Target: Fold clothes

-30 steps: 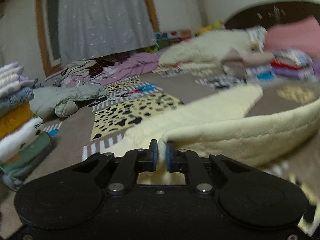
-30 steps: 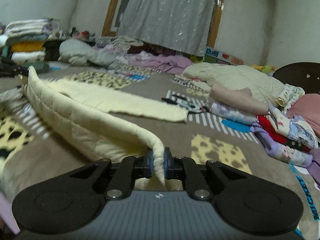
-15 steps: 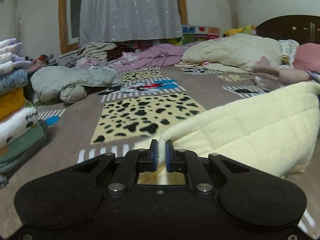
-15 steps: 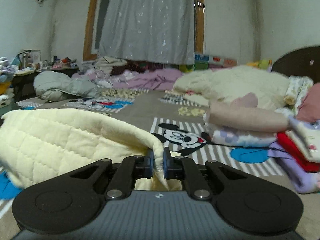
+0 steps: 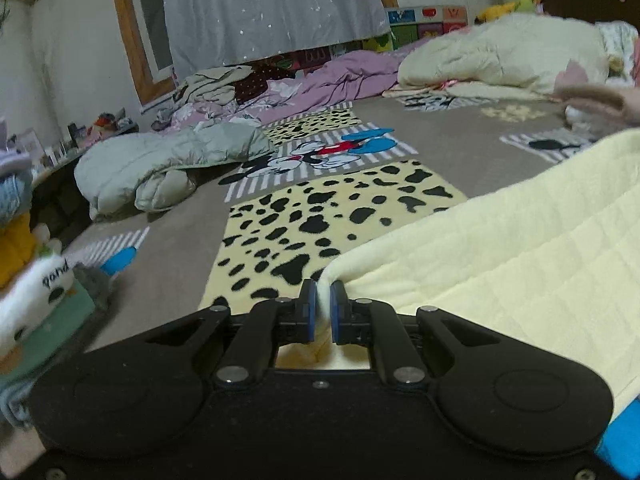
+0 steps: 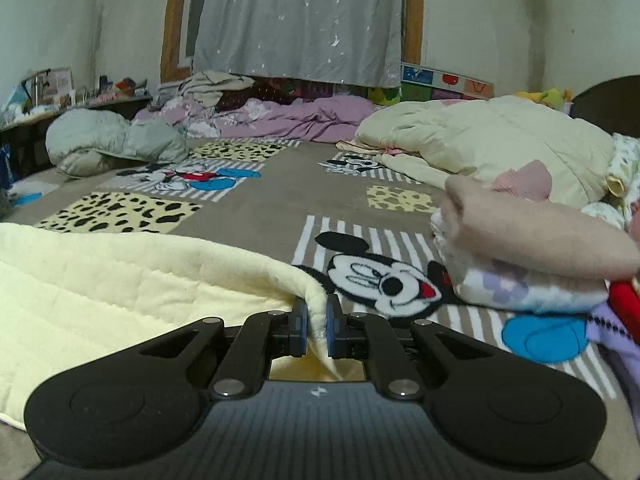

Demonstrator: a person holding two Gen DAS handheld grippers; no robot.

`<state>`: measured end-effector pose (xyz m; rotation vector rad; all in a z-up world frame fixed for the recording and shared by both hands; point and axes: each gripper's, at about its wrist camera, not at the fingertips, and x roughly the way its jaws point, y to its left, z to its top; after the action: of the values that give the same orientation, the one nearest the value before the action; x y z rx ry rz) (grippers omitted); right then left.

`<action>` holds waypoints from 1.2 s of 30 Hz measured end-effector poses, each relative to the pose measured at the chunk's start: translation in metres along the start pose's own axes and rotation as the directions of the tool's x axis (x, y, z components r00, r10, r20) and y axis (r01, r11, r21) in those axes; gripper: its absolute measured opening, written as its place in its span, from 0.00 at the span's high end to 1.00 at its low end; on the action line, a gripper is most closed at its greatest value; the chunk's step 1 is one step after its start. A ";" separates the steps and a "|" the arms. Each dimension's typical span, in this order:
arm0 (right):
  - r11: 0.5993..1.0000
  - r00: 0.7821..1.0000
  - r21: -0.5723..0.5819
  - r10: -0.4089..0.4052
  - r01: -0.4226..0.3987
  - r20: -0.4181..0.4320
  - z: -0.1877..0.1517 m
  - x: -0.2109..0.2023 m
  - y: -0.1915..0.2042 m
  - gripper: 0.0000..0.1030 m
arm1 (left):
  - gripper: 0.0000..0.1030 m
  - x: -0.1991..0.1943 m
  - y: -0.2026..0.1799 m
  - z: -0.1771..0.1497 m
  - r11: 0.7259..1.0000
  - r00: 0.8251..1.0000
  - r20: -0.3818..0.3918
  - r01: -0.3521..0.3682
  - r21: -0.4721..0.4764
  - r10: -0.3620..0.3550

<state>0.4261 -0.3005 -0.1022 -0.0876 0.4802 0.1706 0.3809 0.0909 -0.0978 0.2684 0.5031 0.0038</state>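
Note:
A pale yellow quilted fleece garment (image 5: 500, 248) stretches between my two grippers above the patterned rug. My left gripper (image 5: 322, 294) is shut on one corner of it, and the cloth runs off to the right of that view. In the right wrist view the same yellow garment (image 6: 120, 280) spreads to the left, with my right gripper (image 6: 316, 308) shut on its other corner. Each pinched edge pokes up between the blue-padded fingers.
A stack of folded clothes (image 5: 24, 280) stands at the left, another folded pile (image 6: 532, 264) at the right. A grey-green puffy jacket (image 5: 160, 168), purple bedding (image 6: 304, 116) and a cream duvet (image 6: 492, 140) lie farther back on the cartoon-print rug (image 6: 384, 280).
Both grippers have carried the yellow garment forward and lower. It went from a folded band sagging between them to a flatter quilted sheet close to the rug. Both grips held.

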 end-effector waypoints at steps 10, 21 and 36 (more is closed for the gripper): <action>0.995 0.992 0.097 0.036 -0.025 -0.120 -0.002 0.038 -0.014 0.89 | 0.94 0.030 -0.012 -0.006 0.998 0.998 -0.048 -0.041 0.051 0.044; 0.863 0.991 0.495 0.133 -0.101 -0.030 -0.023 0.019 -0.087 0.65 | 0.67 0.031 -0.025 -0.008 0.981 0.992 -0.041 -0.114 0.157 0.121; 0.842 0.965 0.500 0.258 -0.201 -0.047 -0.054 0.018 -0.071 0.80 | 0.59 -0.078 -0.130 -0.025 0.803 0.923 -0.014 0.341 0.488 -0.383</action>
<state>0.4299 -0.3747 -0.1554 0.4693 0.6357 0.2756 0.2922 -0.0336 -0.1150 0.6585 0.4579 -0.5170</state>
